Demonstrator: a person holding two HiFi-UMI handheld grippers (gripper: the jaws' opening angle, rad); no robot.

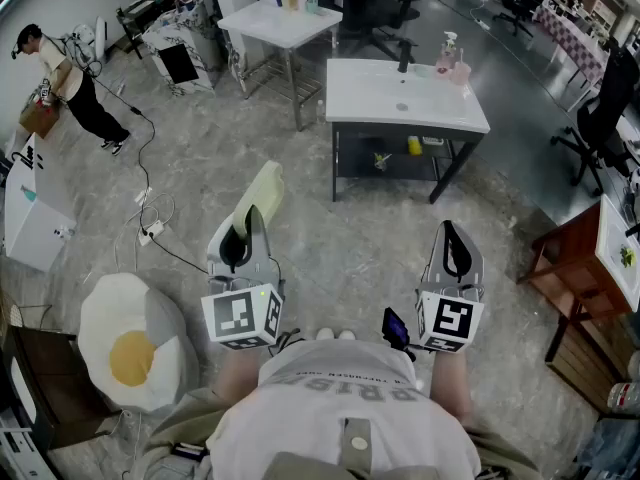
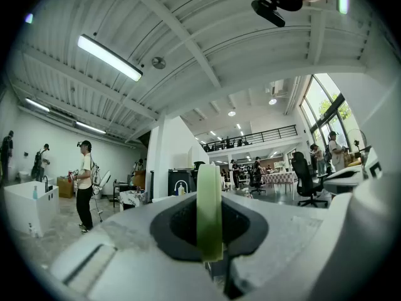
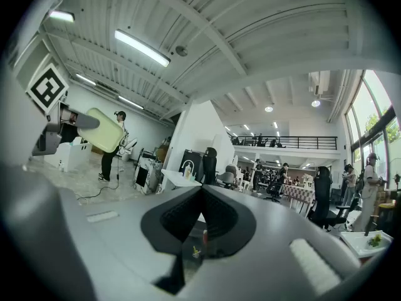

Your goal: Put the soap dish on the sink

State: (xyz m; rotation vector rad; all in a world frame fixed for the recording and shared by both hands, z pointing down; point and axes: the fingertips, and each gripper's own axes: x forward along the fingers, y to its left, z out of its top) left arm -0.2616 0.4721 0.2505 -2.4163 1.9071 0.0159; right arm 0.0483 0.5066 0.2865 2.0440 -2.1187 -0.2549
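Observation:
A pale yellow-green soap dish (image 1: 260, 193) is clamped at its near end by my left gripper (image 1: 247, 220), held level above the floor. In the left gripper view the soap dish (image 2: 209, 205) stands edge-on between the shut jaws. From the right gripper view, the soap dish (image 3: 105, 130) and the left gripper (image 3: 61, 130) show at the far left. My right gripper (image 1: 452, 230) is shut with nothing in it, and its jaws (image 3: 202, 196) meet. The sink (image 1: 405, 98), a white basin top on a black frame with a dark faucet (image 1: 405, 56), stands some way ahead, slightly right.
Pink bottles (image 1: 451, 64) stand at the sink's back right corner. A white table (image 1: 280, 20) with bottles is farther back. An egg-shaped cushion (image 1: 130, 343) and cables (image 1: 150, 218) lie on the floor at left. A wooden table (image 1: 580, 268) stands right. A person (image 1: 65, 83) stands far left.

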